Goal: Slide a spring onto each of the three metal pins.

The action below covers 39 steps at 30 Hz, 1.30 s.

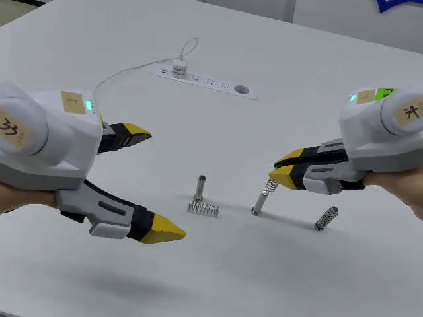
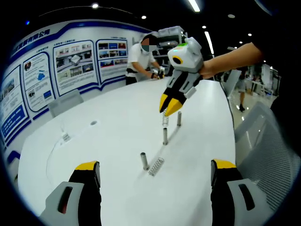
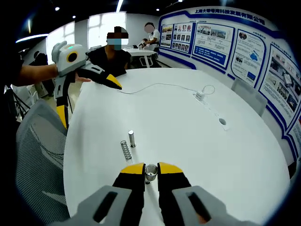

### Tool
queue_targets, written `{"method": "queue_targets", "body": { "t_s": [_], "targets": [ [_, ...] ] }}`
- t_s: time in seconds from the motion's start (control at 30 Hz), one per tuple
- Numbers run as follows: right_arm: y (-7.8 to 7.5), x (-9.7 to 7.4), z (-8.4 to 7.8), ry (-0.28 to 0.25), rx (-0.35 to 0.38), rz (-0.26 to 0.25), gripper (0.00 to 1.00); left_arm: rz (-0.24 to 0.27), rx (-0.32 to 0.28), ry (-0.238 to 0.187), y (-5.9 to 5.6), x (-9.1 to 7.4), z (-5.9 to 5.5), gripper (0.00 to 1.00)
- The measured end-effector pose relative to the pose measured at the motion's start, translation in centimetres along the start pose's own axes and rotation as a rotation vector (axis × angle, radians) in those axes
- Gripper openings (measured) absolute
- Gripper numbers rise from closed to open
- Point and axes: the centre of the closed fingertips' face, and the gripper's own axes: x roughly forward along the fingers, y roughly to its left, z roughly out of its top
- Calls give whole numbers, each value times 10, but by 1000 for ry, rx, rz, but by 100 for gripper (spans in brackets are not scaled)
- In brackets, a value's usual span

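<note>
spring (image 1: 271, 186) pinched by right hand-held gripper (image 1: 277, 168) over middle pin (image 1: 259, 202), left hand-held gripper (image 1: 165, 185) spread wide

Yellow-tipped fingers (image 1: 162, 230), white table (image 1: 310, 59), silver pins (image 1: 199, 187)

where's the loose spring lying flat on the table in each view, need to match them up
Head view: the loose spring lies flat just below centre, at the foot of the bare pin.
Left gripper view: lower centre, just right of that pin.
Right gripper view: left of centre, just left of that pin.
Shared landmark: the bare pin standing upright beside it.
</note>
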Motion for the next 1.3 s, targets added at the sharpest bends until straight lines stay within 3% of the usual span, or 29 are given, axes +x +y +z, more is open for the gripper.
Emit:
{"method": "queue_targets", "body": {
  "t_s": [0.57, 1.03, 1.3],
  "targets": [
    [2, 10, -7, 24, 10, 21, 10, 3, -19, 16, 0, 0, -7, 100],
    [-2, 27, -24, 82, 5, 20, 10, -2, -21, 9, 0, 1, 2, 100],
    [-1, 34, -33, 106, 19, 26, 10, -7, -20, 20, -2, 2, -1, 100]
  ]
}}
